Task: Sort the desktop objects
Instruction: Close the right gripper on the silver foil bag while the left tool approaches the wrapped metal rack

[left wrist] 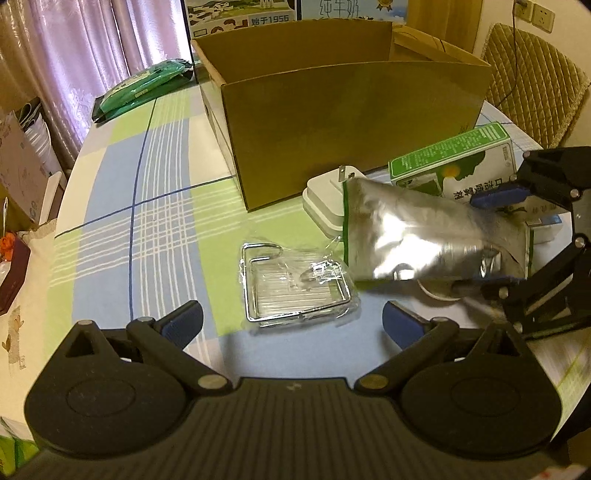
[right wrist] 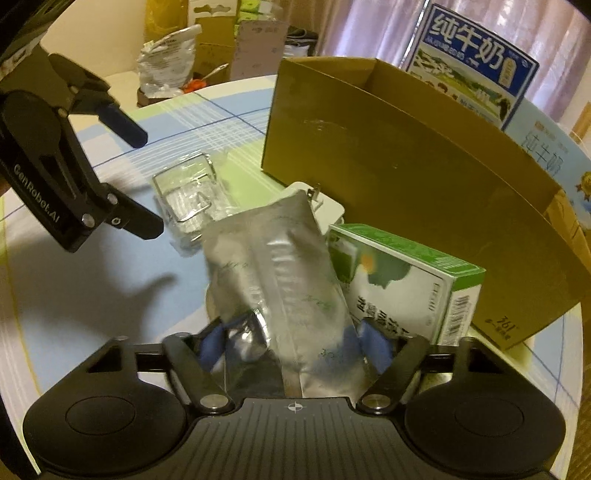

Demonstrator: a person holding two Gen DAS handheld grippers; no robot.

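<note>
You have pale purple curtains (left wrist: 92,48) behind the round table with its plaid cloth (left wrist: 147,206). A quilted tan chair (left wrist: 532,81) stands beside it, under a wall socket (left wrist: 537,14).

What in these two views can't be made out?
- Inside of the brown cardboard box: hidden by its near wall, both views.
- Round white object: mostly covered by the silver foil pouch, left view.
- Right tongs grip on pouch: motion-blurred, right view.
- Green-and-white carton text: blurred.

Dim, yellowish light (fisheye-bent edges)
</note>
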